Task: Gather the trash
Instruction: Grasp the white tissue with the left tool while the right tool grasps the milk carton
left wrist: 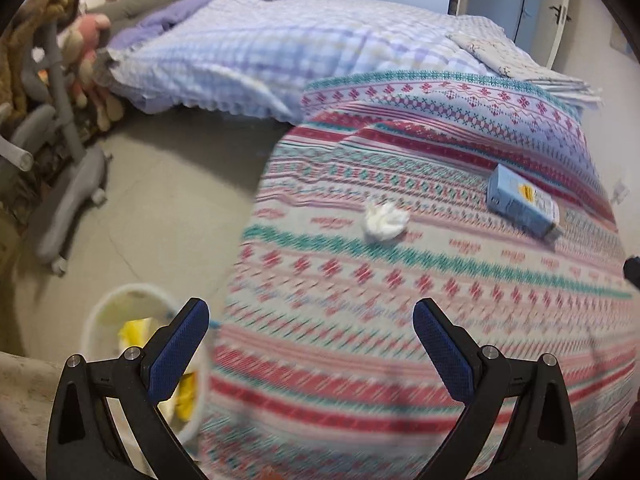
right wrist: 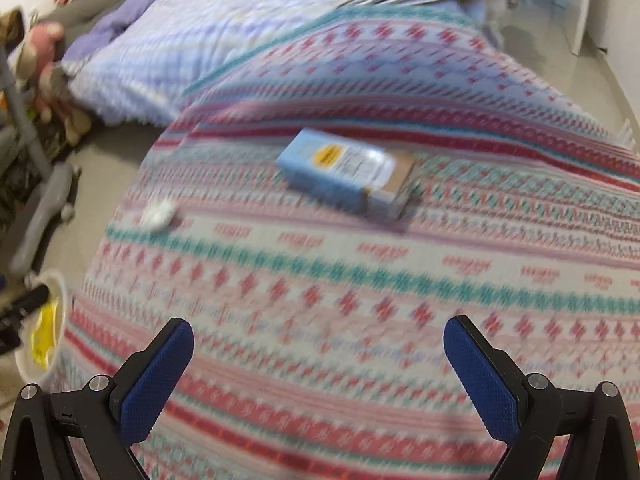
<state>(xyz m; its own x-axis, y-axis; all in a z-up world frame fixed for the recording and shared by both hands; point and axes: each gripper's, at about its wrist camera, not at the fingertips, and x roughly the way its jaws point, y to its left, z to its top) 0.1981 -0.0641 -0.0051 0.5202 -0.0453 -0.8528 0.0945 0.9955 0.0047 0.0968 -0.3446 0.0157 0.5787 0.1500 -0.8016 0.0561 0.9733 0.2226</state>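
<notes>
A crumpled white tissue [left wrist: 384,221] lies on the patterned bedspread [left wrist: 400,320], with a light blue carton [left wrist: 524,200] to its right. In the right wrist view the carton [right wrist: 352,172] lies ahead and the tissue [right wrist: 159,213] sits near the bed's left edge. A white bin [left wrist: 132,344] holding yellow trash stands on the floor beside the bed; it shows again as the bin [right wrist: 42,336] at lower left. My left gripper [left wrist: 311,320] is open and empty, over the bed edge near the bin. My right gripper [right wrist: 318,340] is open wide and empty above the bedspread, short of the carton.
A checked quilt [left wrist: 280,48] and folded bedding [left wrist: 520,60] lie at the far end of the bed. A grey chair base [left wrist: 68,196] and soft toys [left wrist: 88,56] crowd the left. Grey floor [left wrist: 172,200] runs between chair and bed.
</notes>
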